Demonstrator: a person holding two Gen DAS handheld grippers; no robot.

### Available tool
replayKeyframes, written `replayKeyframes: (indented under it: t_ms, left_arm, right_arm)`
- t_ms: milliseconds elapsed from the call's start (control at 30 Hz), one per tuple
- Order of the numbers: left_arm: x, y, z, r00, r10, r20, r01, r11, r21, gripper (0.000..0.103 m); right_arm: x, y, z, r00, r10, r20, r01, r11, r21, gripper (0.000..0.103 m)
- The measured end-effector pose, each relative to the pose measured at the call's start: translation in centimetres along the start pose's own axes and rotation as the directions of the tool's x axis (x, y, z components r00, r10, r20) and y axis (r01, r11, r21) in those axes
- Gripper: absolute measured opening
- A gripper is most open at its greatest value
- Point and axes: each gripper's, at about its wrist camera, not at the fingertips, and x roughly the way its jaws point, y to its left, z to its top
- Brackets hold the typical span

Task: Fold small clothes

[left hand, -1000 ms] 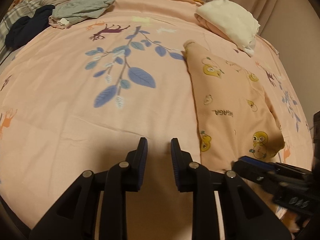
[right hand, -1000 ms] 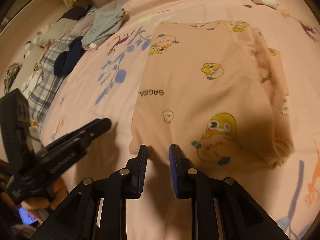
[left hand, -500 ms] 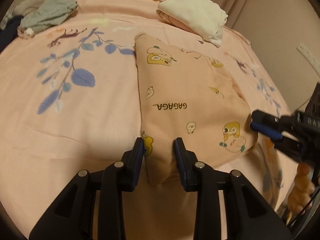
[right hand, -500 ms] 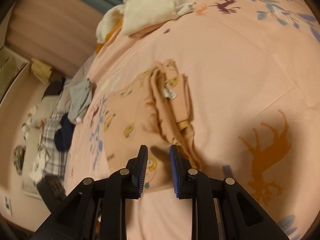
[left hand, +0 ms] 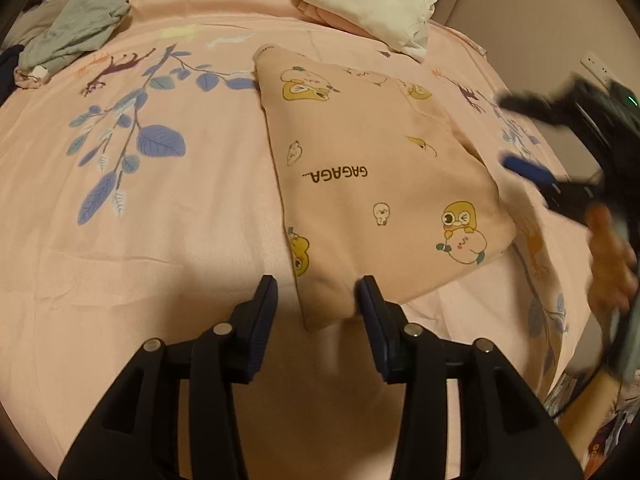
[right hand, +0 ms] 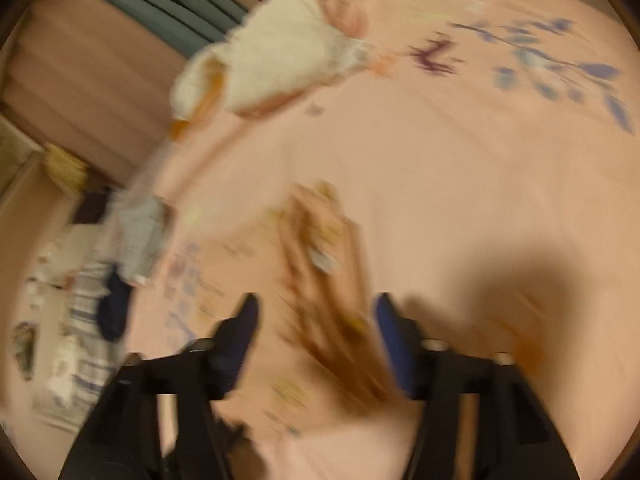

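Observation:
A small peach garment [left hand: 380, 184] with cartoon ducks and "GAGAGA" print lies folded on the pink bedsheet [left hand: 160, 240]. My left gripper [left hand: 318, 300] is open, its jaws either side of the garment's near corner. My right gripper [left hand: 532, 148] shows blurred at the right of the left wrist view, beside the garment's right edge. In the right wrist view, which is motion-blurred, the right gripper [right hand: 316, 316] is open over the garment's bunched edge [right hand: 320, 264].
A cream folded pile [left hand: 368, 4] lies at the bed's far side. A grey garment [left hand: 76, 32] and a dark one [left hand: 6, 72] lie at far left. A wall with a socket [left hand: 596, 66] is at right. The cream pile also shows in the right wrist view [right hand: 280, 60].
Both grippers have opened wider. The left gripper has closed in on the garment's near corner. The right gripper has swung along the garment's right edge.

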Motion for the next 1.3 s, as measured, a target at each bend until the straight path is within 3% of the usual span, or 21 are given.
replayKeyframes:
  t_ms: [133, 167, 200, 267, 300, 367, 433, 500, 533, 567, 667, 733, 833, 900, 967, 1000, 1033, 1133, 1233, 1267, 1300]
  left_arm:
    - [0.5, 1.1, 0.6, 0.998, -0.062, -0.022, 0.061, 0.996, -0.063, 0.048]
    - [0.6, 1.1, 0.7, 0.998, -0.065, -0.023, 0.063, 0.996, -0.061, 0.049]
    - [0.7, 1.0, 0.8, 0.997, -0.068, -0.024, 0.066, 0.996, -0.056, 0.049]
    - [0.8, 0.8, 0.9, 0.997, -0.068, -0.025, 0.068, 0.997, -0.035, 0.053]
    - [0.8, 0.6, 0.9, 0.997, -0.069, -0.025, 0.068, 0.997, -0.024, 0.054]
    - [0.8, 0.3, 0.8, 0.997, -0.075, -0.02, 0.075, 0.997, 0.008, 0.058]
    - [0.6, 0.3, 0.3, 0.996, -0.088, -0.001, 0.088, 0.995, 0.053, 0.058]
    - [0.3, 0.8, 0.0, 0.994, -0.106, 0.009, 0.105, 0.994, 0.042, 0.058]
    - [0.2, 1.2, 0.0, 0.993, -0.116, 0.008, 0.116, 0.993, 0.014, 0.058]
    - [0.1, 1.5, 0.1, 0.992, -0.126, 0.002, 0.126, 0.992, -0.014, 0.058]
    - [0.0, 2.2, 0.2, 0.988, -0.154, -0.001, 0.153, 0.986, -0.072, 0.058]
    - [-0.1, 2.2, 0.1, 0.987, -0.158, 0.001, 0.158, 0.984, -0.083, 0.058]
    - [-0.1, 1.5, 0.0, 0.991, -0.132, 0.007, 0.132, 0.99, -0.052, 0.058]
    - [-0.1, 1.0, -0.1, 0.994, -0.11, 0.011, 0.11, 0.993, -0.031, 0.06]
    - [0.1, 0.7, -0.1, 0.995, -0.097, 0.011, 0.097, 0.995, -0.012, 0.061]
    - [0.1, 0.6, -0.1, 0.996, -0.094, 0.011, 0.094, 0.996, -0.007, 0.061]
    - [0.2, 0.6, -0.1, 0.996, -0.092, 0.01, 0.092, 0.996, -0.004, 0.062]
    - [0.2, 0.9, 0.0, 0.994, -0.107, 0.006, 0.107, 0.994, -0.014, 0.062]
    - [0.3, 1.4, 0.3, 0.992, -0.13, 0.0, 0.13, 0.991, -0.041, 0.063]
    - [0.3, 1.5, 0.4, 0.991, -0.136, -0.002, 0.136, 0.99, -0.049, 0.064]
    - [0.3, 1.5, 0.5, 0.99, -0.14, -0.004, 0.14, 0.989, -0.057, 0.064]
  right_arm:
    - [4.1, 1.6, 2.2, 0.999, 0.042, -0.02, -0.043, 0.998, -0.051, 0.066]
    - [5.2, 2.1, 2.6, 0.998, 0.055, -0.028, -0.057, 0.995, -0.082, 0.061]
    - [6.2, 2.5, 2.7, 0.998, 0.045, -0.034, -0.049, 0.992, -0.114, 0.043]
    - [8.0, 2.9, 2.2, 0.992, -0.114, -0.048, 0.103, 0.978, -0.182, 0.022]
    - [8.5, 2.5, 1.8, 0.988, -0.142, -0.055, 0.13, 0.976, -0.174, 0.018]
    - [8.0, 1.5, 2.0, 0.998, -0.06, -0.034, 0.056, 0.993, -0.099, 0.017]
    - [6.6, 0.7, 2.2, 0.999, -0.035, 0.0, 0.035, 0.998, -0.056, 0.012]
    - [4.8, 0.4, 2.3, 0.988, -0.133, 0.08, 0.138, 0.989, -0.058, 0.007]
    - [3.8, 0.3, 2.3, 0.965, -0.224, 0.133, 0.234, 0.97, -0.062, 0.006]
    - [3.0, -0.1, 2.3, 0.945, -0.281, 0.169, 0.294, 0.954, -0.056, 0.006]
    - [2.4, -2.3, 2.3, 0.98, -0.181, 0.081, 0.179, 0.983, 0.031, 0.006]
    - [2.4, -2.6, 2.3, 0.982, -0.177, 0.062, 0.173, 0.983, 0.054, 0.006]
    - [2.5, -0.4, 1.8, 0.983, -0.172, 0.06, 0.174, 0.984, -0.026, 0.006]
    - [2.7, 1.7, 1.8, 0.992, -0.105, 0.07, 0.11, 0.991, -0.076, 0.007]
    - [3.4, 3.9, 1.4, 0.998, -0.05, 0.049, 0.057, 0.985, -0.162, 0.039]
    - [4.0, 4.7, 1.2, 0.996, -0.074, 0.055, 0.084, 0.977, -0.196, 0.068]
    - [4.5, 5.1, 1.2, 0.988, -0.114, 0.099, 0.133, 0.969, -0.209, 0.072]
    - [5.7, 4.7, 1.7, 0.977, -0.176, 0.12, 0.198, 0.958, -0.209, 0.072]
    - [6.5, 2.9, 2.0, 0.99, -0.138, 0.042, 0.143, 0.977, -0.158, 0.071]
    - [7.0, 2.3, 2.0, 0.997, -0.078, 0.005, 0.078, 0.987, -0.141, 0.066]
    - [7.1, 2.0, 2.0, 0.999, -0.046, -0.007, 0.045, 0.99, -0.133, 0.046]
